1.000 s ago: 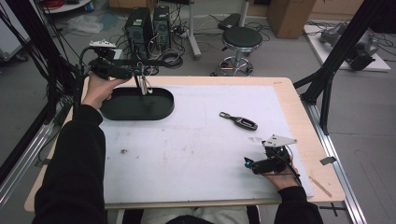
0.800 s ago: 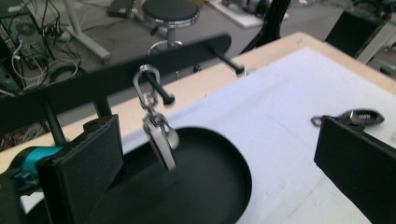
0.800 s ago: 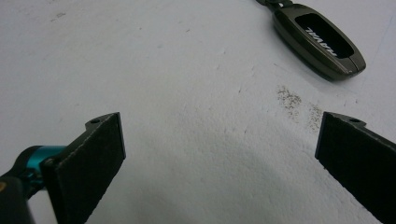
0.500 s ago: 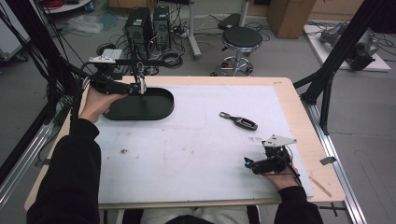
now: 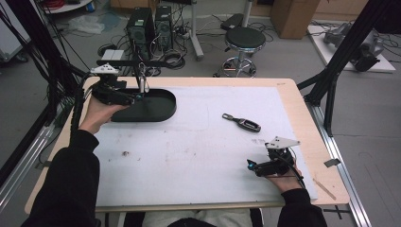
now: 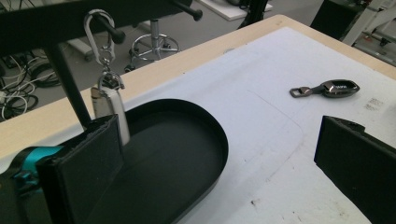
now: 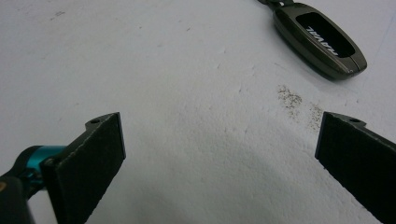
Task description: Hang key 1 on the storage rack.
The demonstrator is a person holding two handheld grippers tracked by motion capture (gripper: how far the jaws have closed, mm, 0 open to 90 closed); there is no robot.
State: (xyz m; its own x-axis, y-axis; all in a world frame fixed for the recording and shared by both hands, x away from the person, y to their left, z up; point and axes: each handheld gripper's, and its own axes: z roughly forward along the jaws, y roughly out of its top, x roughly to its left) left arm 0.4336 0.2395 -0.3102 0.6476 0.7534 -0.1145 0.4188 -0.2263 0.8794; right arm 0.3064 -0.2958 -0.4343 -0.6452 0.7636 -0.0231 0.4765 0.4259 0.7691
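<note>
A silver carabiner keychain [image 6: 103, 51] with a white tag [image 6: 111, 111] hangs from the black bar of a small rack [image 5: 135, 62]. It dangles over the far end of a black oval tray [image 5: 163, 111]. My left gripper [image 5: 136, 97] hovers at the tray's left side, open, with the tag just beyond its left jaw [image 6: 219, 172]. A dark key fob [image 5: 244, 124] lies on the white mat, seen close in the right gripper view as well [image 7: 322, 42]. My right gripper [image 5: 251, 165] rests low near the front right, open and holding nothing [image 7: 219, 163].
The white mat [image 5: 189, 156] covers most of the wooden table [image 5: 307, 137]. Small dirt specks [image 7: 292, 99] mark the mat near the fob. A stool [image 5: 245, 40] and computer towers [image 5: 151, 26] stand on the floor beyond the far edge.
My left gripper has drawn back and down from the rack's bar toward the tray's left side, and the keychain stays hanging. The right gripper has not moved.
</note>
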